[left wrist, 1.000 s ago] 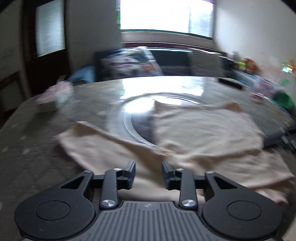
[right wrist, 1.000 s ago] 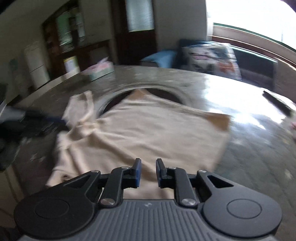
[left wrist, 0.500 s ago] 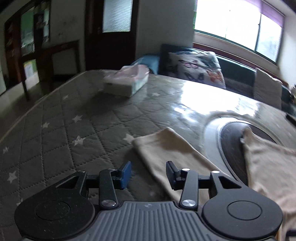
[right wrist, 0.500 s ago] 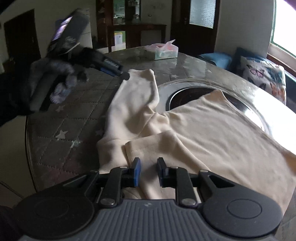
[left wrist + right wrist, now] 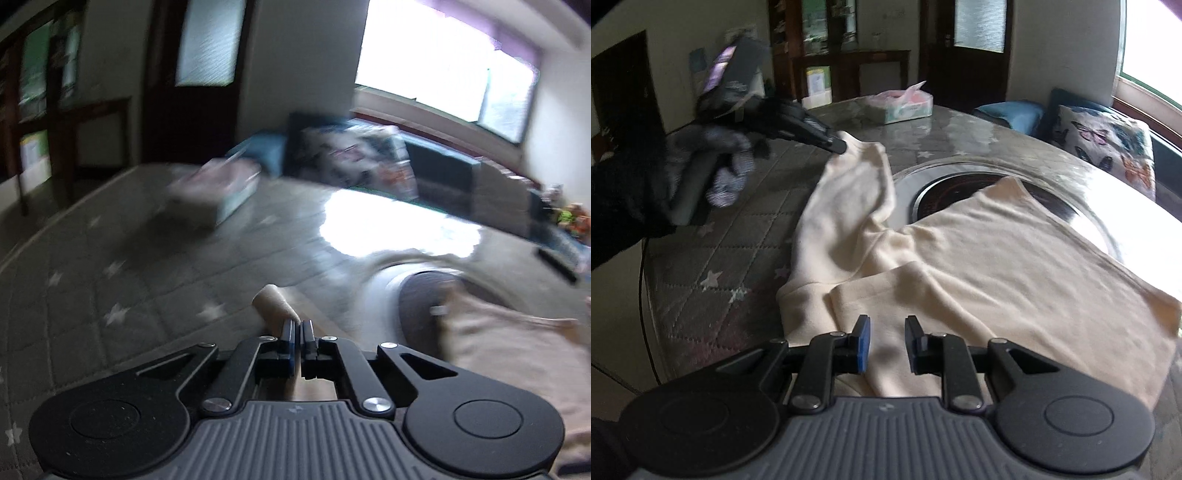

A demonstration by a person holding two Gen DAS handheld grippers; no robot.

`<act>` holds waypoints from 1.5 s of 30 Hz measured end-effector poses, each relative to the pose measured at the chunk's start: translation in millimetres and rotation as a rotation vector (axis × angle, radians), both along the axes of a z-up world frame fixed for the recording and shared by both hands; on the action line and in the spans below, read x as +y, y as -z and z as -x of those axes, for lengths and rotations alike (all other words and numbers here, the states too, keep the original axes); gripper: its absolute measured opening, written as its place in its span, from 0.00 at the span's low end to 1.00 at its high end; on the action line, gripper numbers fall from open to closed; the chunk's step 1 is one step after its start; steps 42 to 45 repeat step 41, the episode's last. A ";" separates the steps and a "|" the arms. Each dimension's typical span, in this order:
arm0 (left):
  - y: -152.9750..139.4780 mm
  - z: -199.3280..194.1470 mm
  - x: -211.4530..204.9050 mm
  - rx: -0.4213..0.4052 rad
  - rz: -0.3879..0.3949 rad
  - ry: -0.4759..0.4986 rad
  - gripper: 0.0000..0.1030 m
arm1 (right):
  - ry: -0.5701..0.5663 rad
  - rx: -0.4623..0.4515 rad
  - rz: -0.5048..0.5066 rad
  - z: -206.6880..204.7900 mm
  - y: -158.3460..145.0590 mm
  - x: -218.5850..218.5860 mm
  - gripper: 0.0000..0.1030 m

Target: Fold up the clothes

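A cream long-sleeved top [image 5: 997, 258] lies spread on the table, its body over a round inset. In the right wrist view my left gripper [image 5: 839, 144] is shut on the cuff of the left sleeve [image 5: 849, 192] and holds it raised. The left wrist view is blurred; there the left gripper [image 5: 298, 326] pinches the sleeve cuff [image 5: 275, 304], and the top's body [image 5: 517, 354] lies to the right. My right gripper [image 5: 886, 345] is open and empty, low over the folded hem near the table's front edge.
The table [image 5: 738, 236] has a grey quilted cover with stars and a round glass inset [image 5: 945, 184]. A tissue box [image 5: 905, 103] stands at the far side. A sofa with a butterfly cushion [image 5: 1108, 147] is behind. A dark remote [image 5: 557, 264] lies at the right.
My left gripper has shut on the sleeve cuff and lifted it. The right gripper has opened slightly wider and stayed over the hem.
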State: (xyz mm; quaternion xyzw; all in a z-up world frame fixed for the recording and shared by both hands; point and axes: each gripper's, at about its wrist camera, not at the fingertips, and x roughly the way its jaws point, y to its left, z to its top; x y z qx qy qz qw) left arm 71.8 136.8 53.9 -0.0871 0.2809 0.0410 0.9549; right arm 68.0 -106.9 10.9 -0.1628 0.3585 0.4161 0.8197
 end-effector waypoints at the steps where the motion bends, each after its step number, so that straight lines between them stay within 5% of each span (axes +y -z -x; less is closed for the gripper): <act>1: -4.2 2.6 -5.0 -0.015 0.002 0.021 0.02 | 0.017 0.004 -0.011 -1.1 -2.4 -5.8 0.19; 5: -20.8 14.7 -29.6 -0.073 0.005 0.122 0.02 | 0.102 0.027 -0.057 -7.4 -12.3 -33.3 0.19; 9: -33.7 37.0 -80.7 -0.113 -0.021 0.321 0.02 | 0.189 0.037 -0.102 -11.5 -25.0 -67.2 0.19; 17: -8.7 60.1 -154.1 -0.035 -0.079 0.606 0.03 | 0.351 0.047 -0.164 -9.9 -40.4 -129.2 0.19; 25: -0.5 73.5 -138.4 -0.020 -0.142 0.561 0.10 | 0.369 0.131 -0.214 -9.9 -27.9 -135.7 0.19; 29: 3.6 80.2 -130.6 -0.013 -0.174 0.538 0.39 | 0.325 0.174 -0.205 -6.5 -17.6 -117.3 0.19; 33: 8.0 86.2 -113.2 0.006 -0.198 0.473 0.50 | 0.292 0.211 -0.192 -3.3 -8.4 -102.4 0.20; 36: 12.3 89.5 -88.6 0.038 -0.200 0.375 0.51 | 0.291 0.241 -0.193 -2.6 -2.0 -94.0 0.31; 45: 24.5 96.5 -67.4 0.083 -0.179 0.301 0.55 | 0.318 0.267 -0.166 -3.3 8.6 -81.2 0.30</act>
